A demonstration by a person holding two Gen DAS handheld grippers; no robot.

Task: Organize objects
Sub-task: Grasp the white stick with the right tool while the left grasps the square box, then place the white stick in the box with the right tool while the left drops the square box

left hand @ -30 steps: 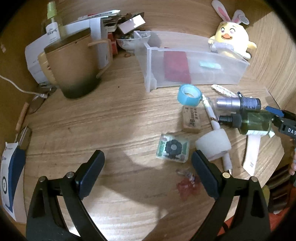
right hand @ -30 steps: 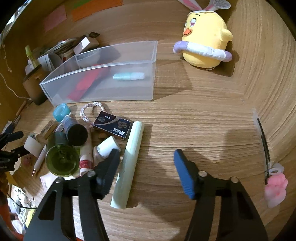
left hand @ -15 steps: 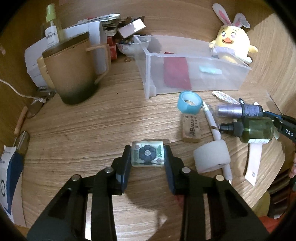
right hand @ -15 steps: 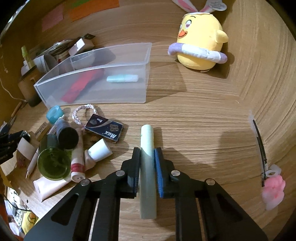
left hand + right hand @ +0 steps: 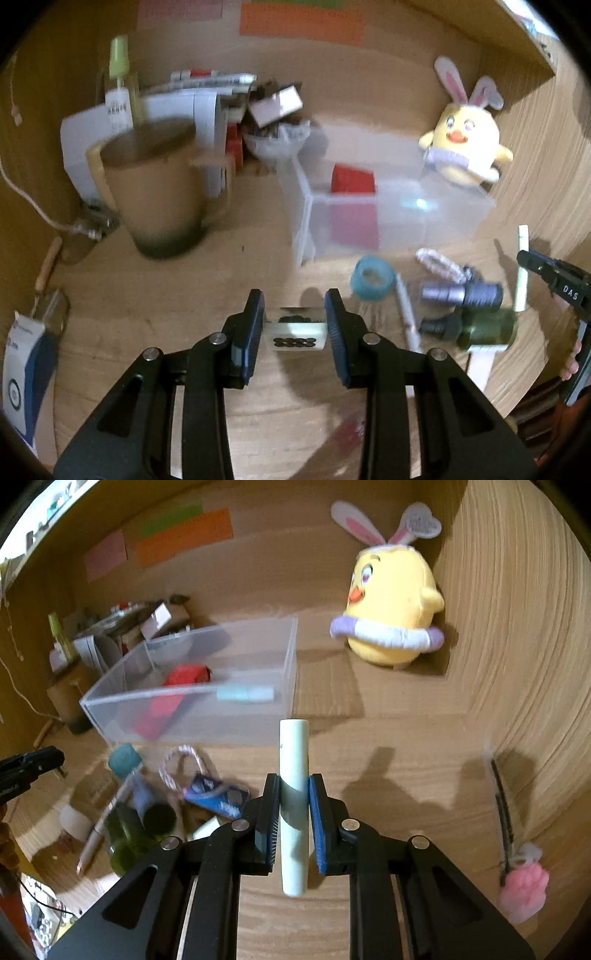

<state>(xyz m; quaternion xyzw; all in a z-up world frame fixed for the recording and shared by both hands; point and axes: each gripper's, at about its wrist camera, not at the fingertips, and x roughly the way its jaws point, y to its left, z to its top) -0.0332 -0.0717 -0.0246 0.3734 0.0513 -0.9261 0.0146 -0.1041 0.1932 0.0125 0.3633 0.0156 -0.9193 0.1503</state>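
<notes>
Grainy matt wooden desk, frosted translucent plastic bin, fuzzy plush chick, glossy green bottle

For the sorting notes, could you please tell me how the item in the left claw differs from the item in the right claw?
The small patterned block in the left claw is short and boxy; the pale green tube in the right claw is long, slim and plain, sticking out past both ends of the pads. Both are clamped clear of the desk.

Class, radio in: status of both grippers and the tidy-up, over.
Left gripper shut on patterned block. Right gripper shut on pale green tube. Clear bin ahead, open-topped. Clutter beside it, none in the way.
</notes>
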